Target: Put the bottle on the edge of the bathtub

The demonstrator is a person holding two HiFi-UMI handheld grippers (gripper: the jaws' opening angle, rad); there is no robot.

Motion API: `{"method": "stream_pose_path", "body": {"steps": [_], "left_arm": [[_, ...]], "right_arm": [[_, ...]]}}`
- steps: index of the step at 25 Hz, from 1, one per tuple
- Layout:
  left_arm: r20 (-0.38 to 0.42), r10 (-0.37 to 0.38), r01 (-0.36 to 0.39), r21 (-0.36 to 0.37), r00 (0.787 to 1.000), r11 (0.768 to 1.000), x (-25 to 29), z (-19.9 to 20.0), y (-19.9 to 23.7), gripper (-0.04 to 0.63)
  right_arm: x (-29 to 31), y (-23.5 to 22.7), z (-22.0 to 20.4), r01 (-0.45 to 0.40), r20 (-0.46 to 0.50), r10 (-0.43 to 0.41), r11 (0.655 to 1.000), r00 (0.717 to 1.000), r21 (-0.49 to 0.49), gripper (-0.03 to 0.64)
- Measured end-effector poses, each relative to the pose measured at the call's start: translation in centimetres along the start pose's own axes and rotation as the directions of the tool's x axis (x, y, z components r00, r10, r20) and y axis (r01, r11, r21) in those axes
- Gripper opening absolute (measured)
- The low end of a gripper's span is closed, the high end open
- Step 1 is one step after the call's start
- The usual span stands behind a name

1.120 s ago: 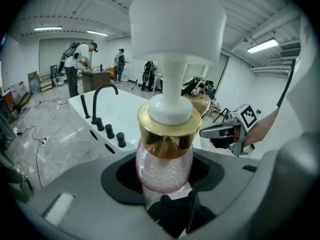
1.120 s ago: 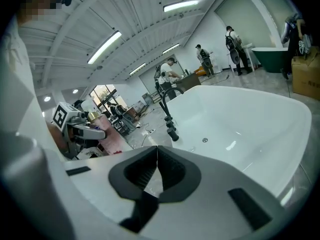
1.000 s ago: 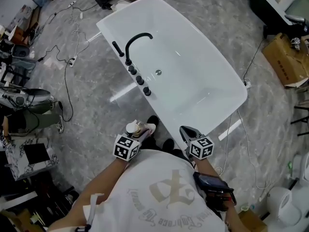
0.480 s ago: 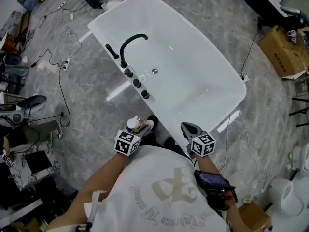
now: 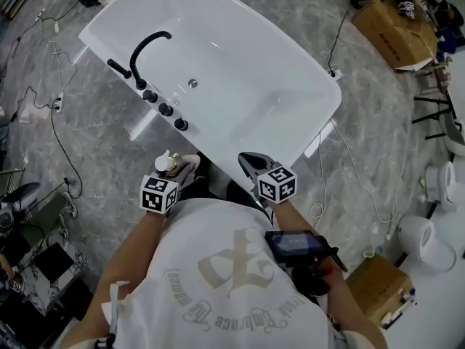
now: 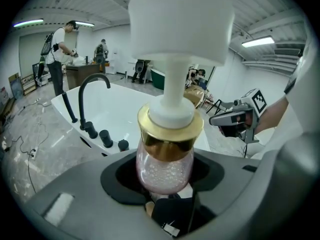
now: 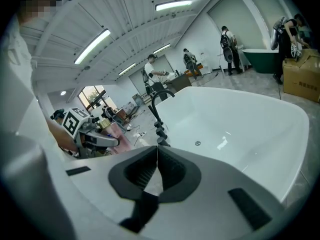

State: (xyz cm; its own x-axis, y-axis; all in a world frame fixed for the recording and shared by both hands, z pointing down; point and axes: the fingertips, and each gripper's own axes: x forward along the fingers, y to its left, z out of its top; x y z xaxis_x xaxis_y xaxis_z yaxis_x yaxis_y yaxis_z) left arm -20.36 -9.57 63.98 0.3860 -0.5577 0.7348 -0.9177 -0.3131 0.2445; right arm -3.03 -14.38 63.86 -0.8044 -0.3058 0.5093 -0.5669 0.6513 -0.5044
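Observation:
My left gripper [image 5: 176,169] is shut on a pink bottle [image 5: 168,164] with a gold collar and a white pump head. It holds the bottle upright just off the near rim of the white bathtub [image 5: 240,64], on the floor side. In the left gripper view the bottle [image 6: 166,159] stands between the jaws, with the tub's black faucet [image 6: 90,91] beyond it. My right gripper [image 5: 251,164] is shut and empty beside the tub's near rim. Its jaws [image 7: 157,151] meet in front of the tub's basin [image 7: 240,129].
A black faucet [image 5: 145,49] and a row of black knobs [image 5: 166,110] stand on the tub's near rim. Cables [image 5: 51,122] trail over the marble floor at left. A cardboard box [image 5: 392,35] lies at top right, with white fixtures [image 5: 418,235] at right. People stand far behind.
The head view has swung, so the tub and both grippers now sit further left and higher. The bottle stays in the left gripper, and both grippers remain by the tub's near rim.

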Motion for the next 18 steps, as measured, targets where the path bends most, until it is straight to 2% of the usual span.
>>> {"method": "stream_pose_path", "body": {"steps": [18], "left_arm": [[-0.066,-0.098,0.102,0.05,0.993,0.994,4.5,1.4,1.5,0.221]], "right_arm": [[1.9,-1.1,0.5,0.053,-0.009,-0.053,0.997,0.999,0.051,0.006]]}}
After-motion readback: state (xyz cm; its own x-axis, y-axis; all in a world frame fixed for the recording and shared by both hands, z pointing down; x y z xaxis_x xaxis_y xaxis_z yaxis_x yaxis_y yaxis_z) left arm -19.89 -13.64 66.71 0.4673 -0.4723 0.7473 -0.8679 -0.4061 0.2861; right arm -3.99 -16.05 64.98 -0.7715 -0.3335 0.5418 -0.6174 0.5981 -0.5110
